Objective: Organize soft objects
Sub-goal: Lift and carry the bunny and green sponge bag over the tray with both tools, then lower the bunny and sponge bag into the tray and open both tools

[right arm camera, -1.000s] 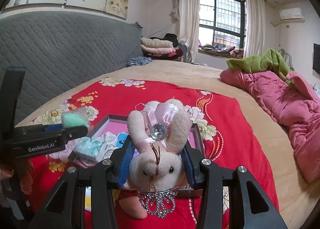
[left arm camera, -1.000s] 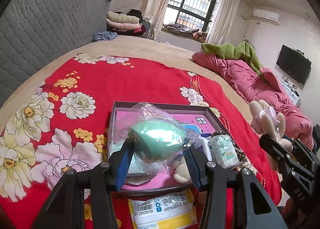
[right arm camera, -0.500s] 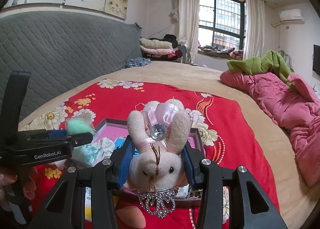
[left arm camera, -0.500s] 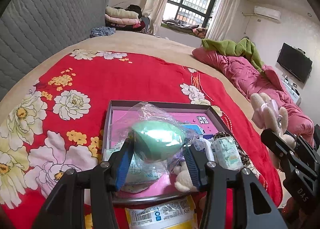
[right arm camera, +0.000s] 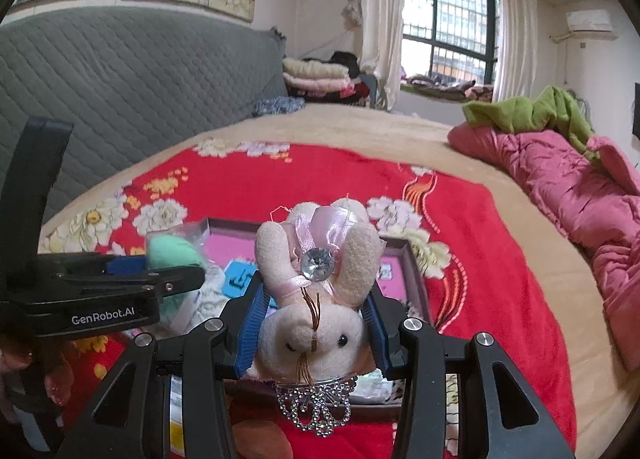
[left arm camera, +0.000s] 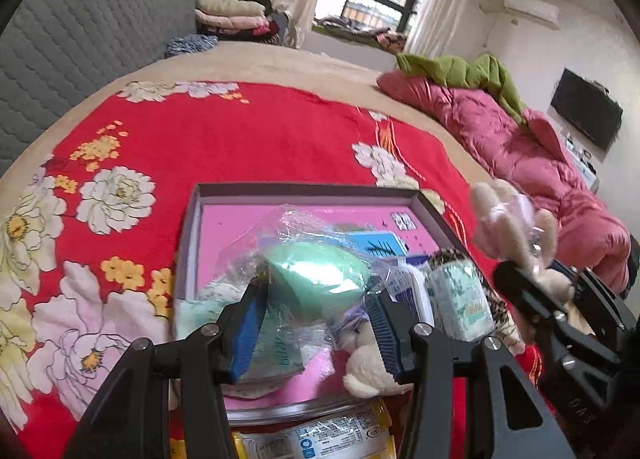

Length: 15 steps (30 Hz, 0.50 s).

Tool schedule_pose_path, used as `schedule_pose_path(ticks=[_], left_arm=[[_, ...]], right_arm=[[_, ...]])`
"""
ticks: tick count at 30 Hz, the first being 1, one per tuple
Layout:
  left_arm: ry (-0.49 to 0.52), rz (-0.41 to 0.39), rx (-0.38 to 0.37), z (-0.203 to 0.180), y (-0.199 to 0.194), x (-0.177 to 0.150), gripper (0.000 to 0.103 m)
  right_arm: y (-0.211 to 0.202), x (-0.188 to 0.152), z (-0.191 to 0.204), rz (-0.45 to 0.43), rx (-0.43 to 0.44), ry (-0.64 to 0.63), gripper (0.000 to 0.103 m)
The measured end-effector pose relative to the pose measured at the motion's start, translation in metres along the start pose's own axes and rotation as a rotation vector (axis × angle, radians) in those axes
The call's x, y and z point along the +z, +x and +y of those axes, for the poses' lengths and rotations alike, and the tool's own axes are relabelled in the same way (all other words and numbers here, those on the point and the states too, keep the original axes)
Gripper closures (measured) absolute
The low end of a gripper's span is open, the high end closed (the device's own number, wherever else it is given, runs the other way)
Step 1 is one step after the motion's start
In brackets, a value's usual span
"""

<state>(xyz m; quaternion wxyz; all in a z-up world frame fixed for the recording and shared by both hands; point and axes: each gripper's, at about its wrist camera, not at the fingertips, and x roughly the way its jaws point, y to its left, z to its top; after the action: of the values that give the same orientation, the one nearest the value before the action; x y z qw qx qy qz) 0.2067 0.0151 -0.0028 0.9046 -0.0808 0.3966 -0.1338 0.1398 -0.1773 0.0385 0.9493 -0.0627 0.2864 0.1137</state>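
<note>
My left gripper (left arm camera: 316, 295) is shut on a mint green sponge in a clear plastic bag (left arm camera: 316, 279), held just above the grey box with a pink floor (left arm camera: 188, 243). In the right wrist view my right gripper (right arm camera: 312, 319) is shut on a cream plush rabbit (right arm camera: 316, 279) with a pink bow, a gem and a rhinestone tiara, hanging over the near side of the same box (right arm camera: 412, 271). The rabbit (left arm camera: 508, 227) and right gripper show at the right edge of the left wrist view. The left gripper (right arm camera: 172, 279) with the sponge (right arm camera: 172, 255) shows at the left of the right wrist view.
Inside the box lie tissue packs (left arm camera: 456, 295), a blue card (left arm camera: 380, 243), a leopard-print piece and a small cream plush (left arm camera: 368, 371). A yellow and white packet (left arm camera: 320, 439) lies before the box. The red flowered blanket (left arm camera: 240, 139) covers the bed; a pink quilt (right arm camera: 568, 187) lies right.
Both grippers have moved forward and lower toward the box, which now looks larger and closer. The sponge and the rabbit stay gripped as before.
</note>
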Motion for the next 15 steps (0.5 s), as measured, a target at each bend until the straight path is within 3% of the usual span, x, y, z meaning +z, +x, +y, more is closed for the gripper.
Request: schedule_pose_path(ticks=[15], left_arm=[[0.029,0.089,0.011,-0.005,0.029,-0.006,0.052]], right_arm=[[0.052,-0.032,0.012,0.129,0.008,-0.060,0.056]])
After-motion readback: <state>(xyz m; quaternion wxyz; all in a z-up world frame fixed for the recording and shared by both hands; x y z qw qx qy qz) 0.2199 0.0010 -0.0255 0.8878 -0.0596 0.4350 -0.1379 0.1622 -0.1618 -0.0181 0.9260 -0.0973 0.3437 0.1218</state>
